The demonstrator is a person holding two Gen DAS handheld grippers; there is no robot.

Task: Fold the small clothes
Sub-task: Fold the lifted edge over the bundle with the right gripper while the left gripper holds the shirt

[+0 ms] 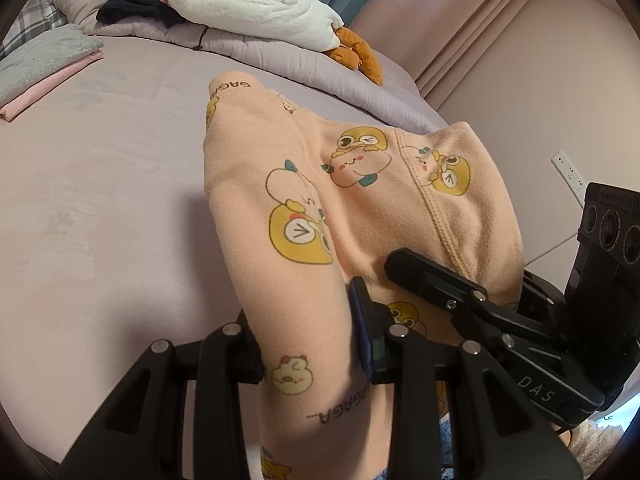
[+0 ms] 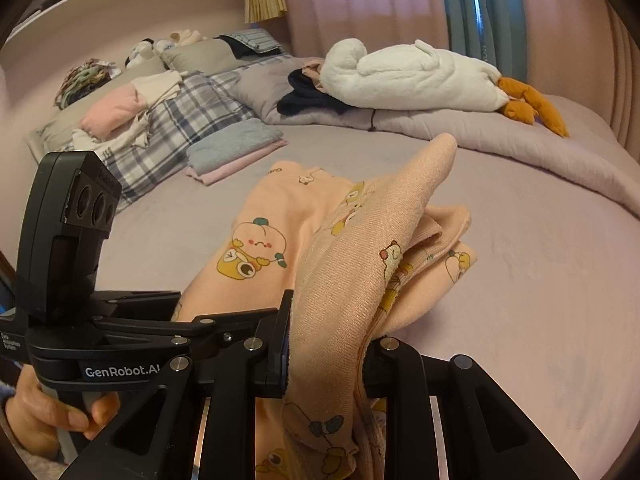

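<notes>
Here, both grippers hold one garment — a peach fleece piece of small clothing (image 1: pixel 360 208) printed with yellow cartoon ducks and the word "GAGAGA". The left gripper (image 1: pixel 312 356) has its jaws drawn narrow on a bunched fold of the cloth, which runs up between the two fingers and spreads away over the lilac bed sheet (image 1: pixel 100 200). The right gripper (image 2: pixel 326 360) likewise pinches a gathered edge of the same garment; the fabric rises from between its fingers in a raised ridge, showing its plain inner side, while the rest lies in loose layers on the sheet just ahead. In the right wrist view the left gripper sits just beside it at the left, with a hand (image 2: pixel 52 412) round its grip.

Farther up the bed — well apart from the garment — lie a folded stack of grey and pink cloth (image 2: pixel 236 146), a white plush goose (image 2: pixel 416 76) with orange feet, a dark garment (image 2: pixel 308 96) and a plaid pillow (image 2: pixel 176 124).
</notes>
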